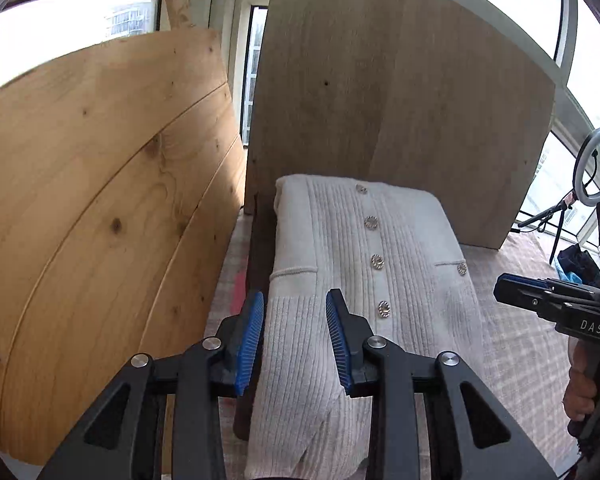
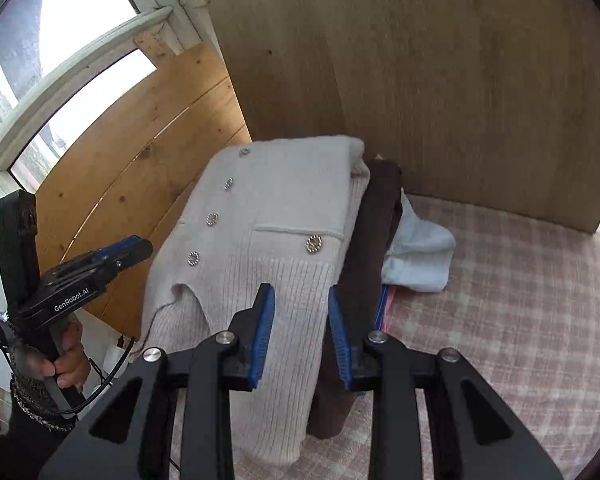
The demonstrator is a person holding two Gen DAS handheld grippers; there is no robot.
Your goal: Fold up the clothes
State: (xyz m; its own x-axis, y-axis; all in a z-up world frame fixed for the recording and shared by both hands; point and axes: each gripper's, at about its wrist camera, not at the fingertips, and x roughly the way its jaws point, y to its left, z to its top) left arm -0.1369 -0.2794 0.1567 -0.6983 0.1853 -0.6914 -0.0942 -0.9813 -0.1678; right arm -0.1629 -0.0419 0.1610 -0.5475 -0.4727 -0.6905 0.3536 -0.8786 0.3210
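Observation:
A cream ribbed cardigan (image 1: 352,264) with sparkly buttons lies folded on top of a pile on a checked cloth. It also shows in the right wrist view (image 2: 276,224), over a dark brown garment (image 2: 374,232) and a pale blue one (image 2: 420,256). My left gripper (image 1: 295,340) is open and empty, just above the cardigan's near left hem. My right gripper (image 2: 300,336) is open and empty above the near right hem. The right gripper also shows in the left wrist view (image 1: 504,286), and the left gripper shows in the right wrist view (image 2: 144,246).
A pine board (image 1: 100,200) leans at the left and a grey-brown board (image 1: 400,100) stands behind the pile. The pink checked cloth (image 2: 520,300) covers the surface to the right. A ring light (image 1: 596,164) stands at the far right by the windows.

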